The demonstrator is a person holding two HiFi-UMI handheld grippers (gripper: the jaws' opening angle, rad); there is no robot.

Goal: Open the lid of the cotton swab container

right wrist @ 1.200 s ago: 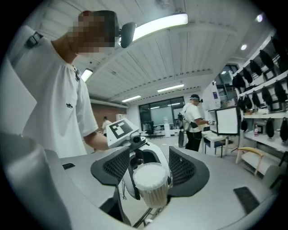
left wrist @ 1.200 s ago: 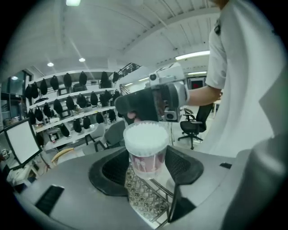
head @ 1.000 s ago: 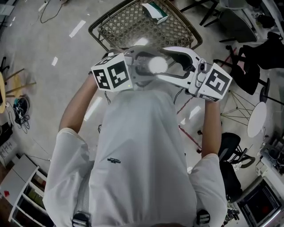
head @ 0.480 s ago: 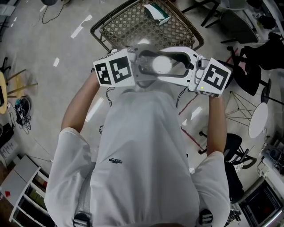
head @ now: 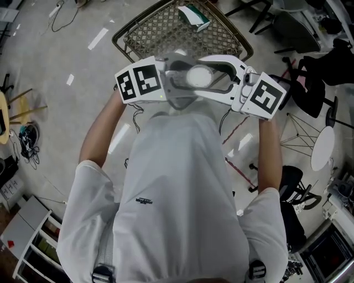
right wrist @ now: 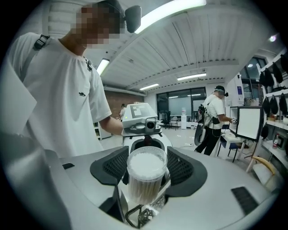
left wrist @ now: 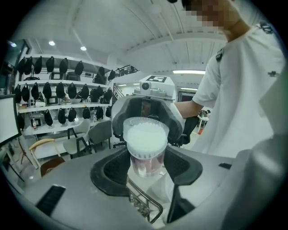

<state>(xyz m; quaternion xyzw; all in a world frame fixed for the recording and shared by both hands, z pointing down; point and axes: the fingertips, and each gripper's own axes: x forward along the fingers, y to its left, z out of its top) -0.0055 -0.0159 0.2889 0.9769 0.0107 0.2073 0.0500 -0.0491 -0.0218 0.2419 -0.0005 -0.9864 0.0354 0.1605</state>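
Observation:
The clear cotton swab container (head: 199,76) stands upright in front of the person's chest, packed with white-tipped swabs, its clear lid on top. My right gripper (head: 213,83) reaches in from the right and is shut on the container's body (right wrist: 145,175), pads pressing both sides. My left gripper (head: 178,84) faces it from the left. Its jaws flank the container's lower part (left wrist: 145,164) and are closing, with slim gaps still showing at the pads. The facing right gripper (left wrist: 146,101) stands just behind the container.
A woven basket chair (head: 166,38) with a green-and-white box (head: 193,15) stands on the floor ahead. Black office chairs (head: 310,83) and a round white table (head: 321,148) are to the right, a shelf unit (head: 22,243) lower left. Another person (right wrist: 215,119) stands far off.
Both grippers and the container have drifted slightly up and away from the body. The left marker cube has turned a little. The right gripper's hold looks unchanged.

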